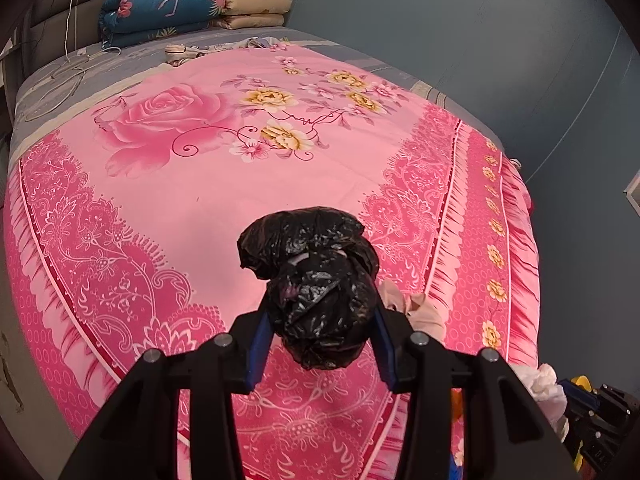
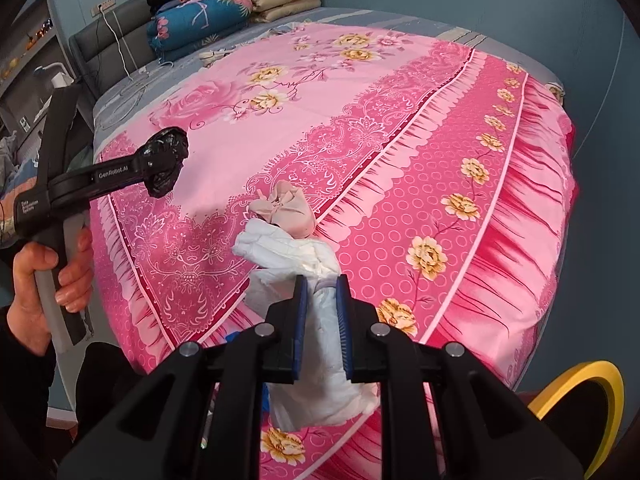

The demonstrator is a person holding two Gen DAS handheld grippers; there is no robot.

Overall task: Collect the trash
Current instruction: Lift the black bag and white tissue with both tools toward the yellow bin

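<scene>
the left gripper (image 1: pixel 320 320) is clamped on a crumpled black plastic bag (image 1: pixel 316 280), its blue pads pressing the bag's sides; the bag is bunched shut and what it holds cannot be told. the bag hangs in the air over the near end of a bed spread with a pink floral sheet (image 1: pixel 224 184). the right gripper (image 2: pixel 322 320) is closed tight on a wad of white tissue (image 2: pixel 316 280), which bulges out far past the pads and near below them.

a beige crumpled lump (image 2: pixel 290 208) lies on the sheet just beyond the white wad, at the near edge of the bed's patterned border; whether the two touch cannot be told.

at the far end of the bed, folded quilts are stacked: a blue flowered one (image 1: pixel 160 4) with a beige one (image 1: pixel 256 8) to its right, and something black on top.

the right wrist view alone shows the left gripper from the side, out to the left over the sheet, with a hand (image 2: pixel 52 272) around its grey handle, and a grey headboard (image 2: pixel 104 44) with a white cable hanging down it. a yellow-rimmed black thing (image 2: pixel 576 400) sits at the near right off the bed. the left wrist view alone shows the black bag up close, the beige lump peeping out to the bag's right, and part of the right gripper at the near right corner beside a bit of white tissue.
</scene>
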